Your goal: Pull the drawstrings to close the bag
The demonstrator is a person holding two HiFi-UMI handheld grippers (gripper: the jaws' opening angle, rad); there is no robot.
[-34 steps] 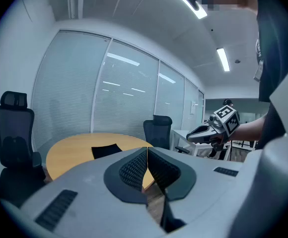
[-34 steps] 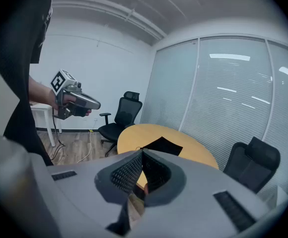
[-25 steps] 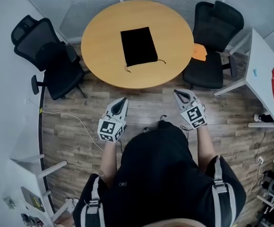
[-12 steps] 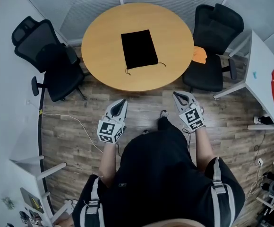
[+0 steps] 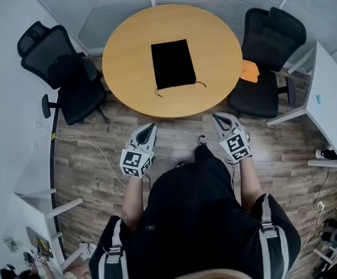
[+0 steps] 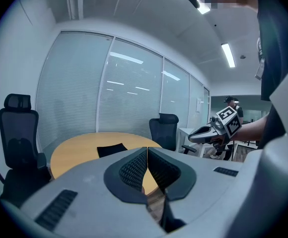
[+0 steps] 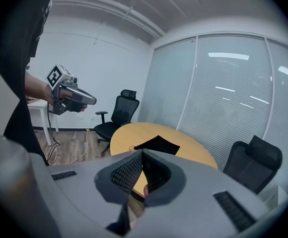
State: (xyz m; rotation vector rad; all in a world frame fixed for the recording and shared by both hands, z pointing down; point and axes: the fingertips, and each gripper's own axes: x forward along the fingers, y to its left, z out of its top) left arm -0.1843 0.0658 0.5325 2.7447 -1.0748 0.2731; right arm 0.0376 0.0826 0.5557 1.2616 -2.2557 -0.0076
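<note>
A black drawstring bag [image 5: 172,63] lies flat in the middle of the round wooden table [image 5: 128,39], its thin drawstrings [image 5: 200,84] trailing from the near edge. The bag [image 6: 110,149] and table also show ahead in the left gripper view, and the bag [image 7: 157,144] in the right gripper view. My left gripper [image 5: 150,129] and right gripper [image 5: 221,120] are both held over the wood floor, short of the table, each shut with nothing between the jaws. Neither touches the bag.
Black office chairs stand at the table's left [image 5: 64,68] and right [image 5: 268,45]; an orange cloth [image 5: 249,70] lies on the right chair. A white desk [image 5: 331,97] is at the far right, and a cable [image 5: 93,150] runs across the floor at left.
The view has shifted slightly, with the table and bag now a little lower in the head view. Both grippers keep about the same place and stay shut.
</note>
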